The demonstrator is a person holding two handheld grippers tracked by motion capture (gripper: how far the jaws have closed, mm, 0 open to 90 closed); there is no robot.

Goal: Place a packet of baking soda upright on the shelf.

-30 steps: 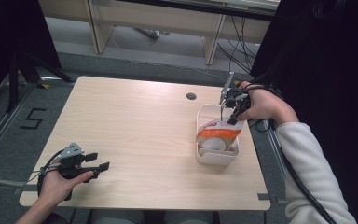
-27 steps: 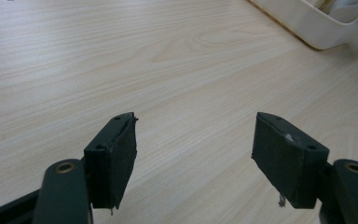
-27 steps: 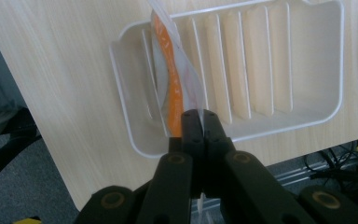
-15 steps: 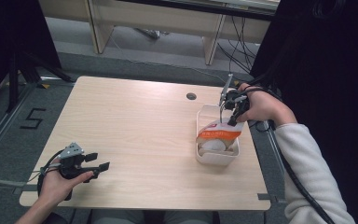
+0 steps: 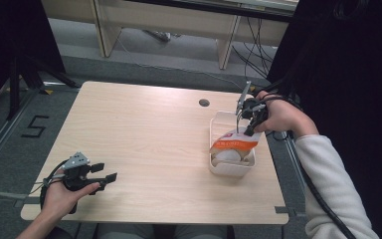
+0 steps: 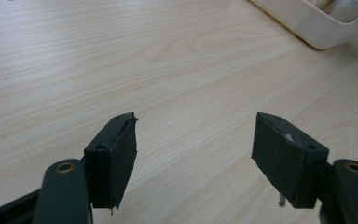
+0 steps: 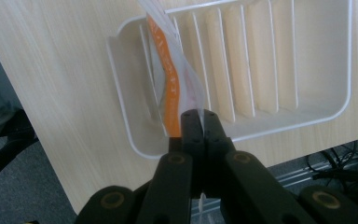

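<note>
A light wooden table (image 5: 144,144) with a small round cable hole (image 5: 204,102) near its far edge takes up most of the high view. On its right side stands a white plastic rack tray (image 5: 219,124) with upright dividers inside (the right gripper view shows the slots plainly). A clear plastic pouch with an orange printed band (image 5: 234,144) sits in the tray, leaning across its near half, its upper edge lifted above the rim.

The right gripper (image 5: 242,125) hangs over the tray's far right side, held by a hand in a pale sleeve (image 5: 328,184). Its jaws are pressed together, pinching the pouch's clear top edge between the pads (image 7: 199,122).

The left gripper (image 5: 104,172) rests low at the table's near left corner, well apart from the tray. Its jaws are spread wide with only bare wood between them, and its black pads (image 6: 116,154) touch nothing.
</note>
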